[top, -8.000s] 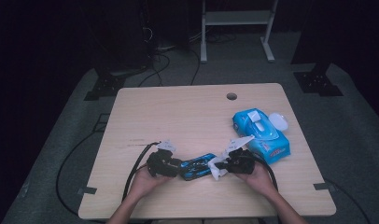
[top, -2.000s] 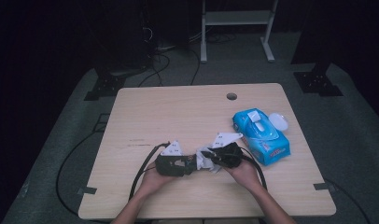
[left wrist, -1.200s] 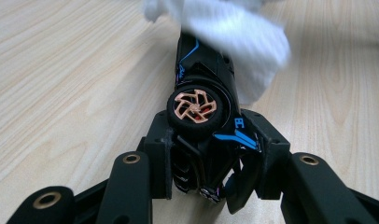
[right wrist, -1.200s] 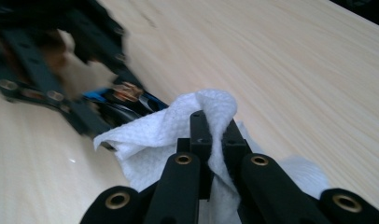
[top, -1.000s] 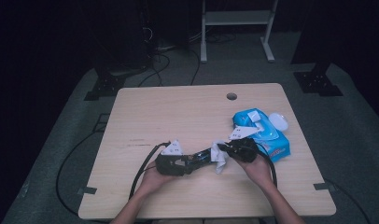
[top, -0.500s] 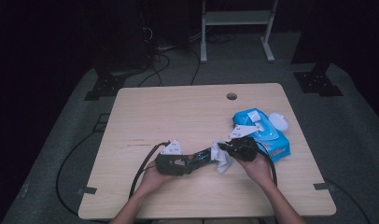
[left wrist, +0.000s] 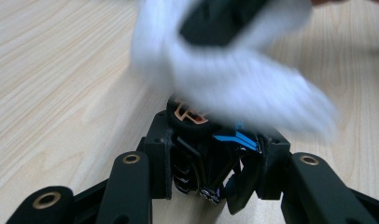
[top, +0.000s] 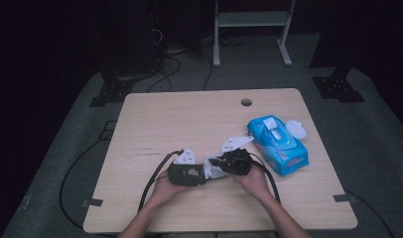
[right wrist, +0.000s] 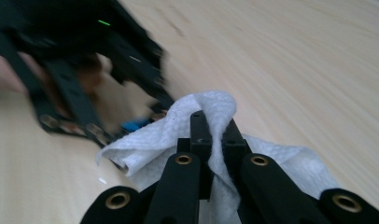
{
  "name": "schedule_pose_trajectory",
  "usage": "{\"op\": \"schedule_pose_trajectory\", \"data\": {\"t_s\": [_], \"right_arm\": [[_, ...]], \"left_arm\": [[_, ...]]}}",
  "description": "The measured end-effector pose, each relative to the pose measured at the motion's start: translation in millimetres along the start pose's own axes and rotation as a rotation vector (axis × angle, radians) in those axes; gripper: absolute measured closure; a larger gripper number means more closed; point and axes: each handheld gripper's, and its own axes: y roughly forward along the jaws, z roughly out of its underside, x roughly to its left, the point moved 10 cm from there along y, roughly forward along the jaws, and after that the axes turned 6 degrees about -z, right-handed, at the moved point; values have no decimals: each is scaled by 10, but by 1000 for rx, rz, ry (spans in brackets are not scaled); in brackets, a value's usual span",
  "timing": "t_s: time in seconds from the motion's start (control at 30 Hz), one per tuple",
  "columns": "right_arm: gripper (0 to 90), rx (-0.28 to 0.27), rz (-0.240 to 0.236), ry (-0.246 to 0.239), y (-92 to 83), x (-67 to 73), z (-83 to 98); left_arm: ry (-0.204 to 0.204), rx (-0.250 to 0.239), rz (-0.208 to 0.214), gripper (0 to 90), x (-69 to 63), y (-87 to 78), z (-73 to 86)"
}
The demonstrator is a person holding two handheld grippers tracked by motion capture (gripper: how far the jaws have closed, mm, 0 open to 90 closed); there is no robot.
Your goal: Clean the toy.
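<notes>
My left gripper (top: 198, 174) is shut on a small blue and black toy car (left wrist: 211, 151) with an orange-hubbed wheel, held low over the table near its front edge. My right gripper (top: 217, 166) is shut on a white wipe (right wrist: 199, 109), and its tips point at the left gripper. In the left gripper view the blurred wipe (left wrist: 234, 74) hangs right over the car, with the right gripper (left wrist: 220, 18) behind it. In the right gripper view the left gripper (right wrist: 85, 60) is close, and a blue bit of the car (right wrist: 134, 125) peeks out at the wipe's edge.
A blue pack of wipes (top: 278, 144) lies at the right of the wooden table (top: 189, 114), with a white round lid (top: 296, 129) beside it. A cable hole (top: 246, 102) sits near the far edge. Cables trail off the front left.
My right gripper has moved left with the wipe, from beside the blue pack to the car in the left gripper. The left gripper has stayed put.
</notes>
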Motion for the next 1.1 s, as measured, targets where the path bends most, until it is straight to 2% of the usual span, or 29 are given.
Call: {"op": "schedule_pose_trajectory", "data": {"t_s": [0.03, 0.13, 0.23, 0.43, 0.47, 0.53, 0.63, 0.83, 0.97, 1.1], "right_arm": [[872, 9, -16, -34, 100, 105, -57], [872, 18, -6, -52, 127, 119, -67], [872, 29, 44, -36, 5, -33, 3], [872, 9, 132, 47, -356, -426, 221], [872, 9, 132, 47, -356, -426, 221], [872, -3, 134, 83, -443, -500, 276], [872, 9, 150, 78, -472, -525, 304], [872, 13, 156, 69, -422, -497, 279], [872, 23, 147, 55, -404, -480, 252], [872, 33, 140, 71, -416, -506, 297]], "left_arm": [[-1, 1, 1, 577, 4, -2, 2], [-6, -1, 4, 578, 11, -5, 4], [-2, -1, 5, 579, 19, -11, 7], [4, 1, -6, 577, 50, -21, 9], [4, 1, -6, 577, 50, -21, 9], [6, 1, -8, 576, 68, -28, 6], [7, 3, -16, 576, 86, -38, 8], [5, 1, -18, 577, 115, -55, 18], [9, 3, -22, 577, 132, -68, 26], [9, 1, -21, 576, 147, -73, 29]]}}
